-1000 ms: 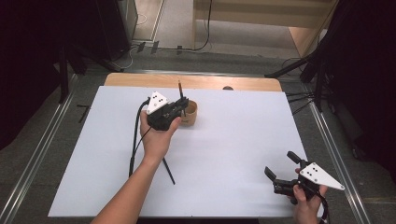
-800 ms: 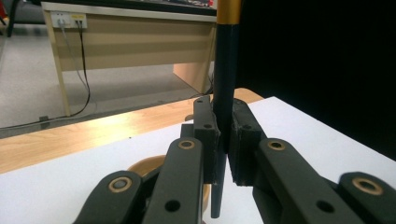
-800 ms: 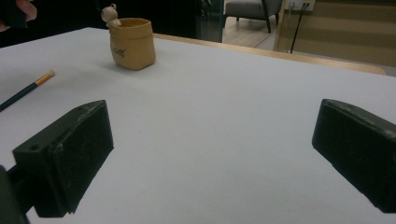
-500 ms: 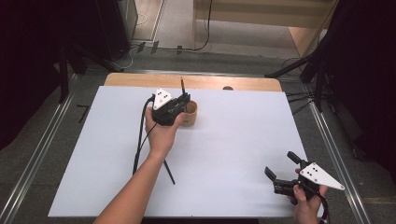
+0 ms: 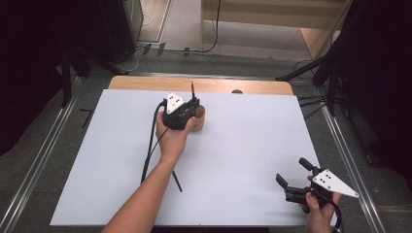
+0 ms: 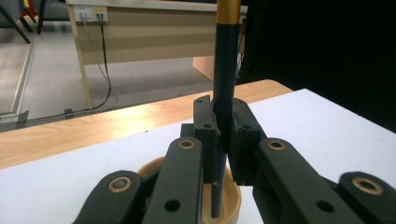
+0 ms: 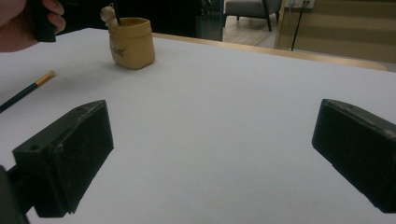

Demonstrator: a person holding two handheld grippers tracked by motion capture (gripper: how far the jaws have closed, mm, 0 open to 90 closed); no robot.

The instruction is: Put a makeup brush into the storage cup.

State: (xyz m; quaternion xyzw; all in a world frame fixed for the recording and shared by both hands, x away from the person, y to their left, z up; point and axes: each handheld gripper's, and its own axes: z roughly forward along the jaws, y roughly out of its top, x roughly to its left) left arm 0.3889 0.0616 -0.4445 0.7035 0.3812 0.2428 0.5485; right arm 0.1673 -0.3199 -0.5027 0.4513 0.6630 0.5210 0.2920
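Pencil [image 6: 225,84], dark blue with a gold band, stands upright.

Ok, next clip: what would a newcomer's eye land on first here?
The left gripper, shut on an upright pencil whose lower end dips into the tan cup near the table's far edge. Then the right gripper, open, at the near right corner, and a second pencil lying flat on the table.
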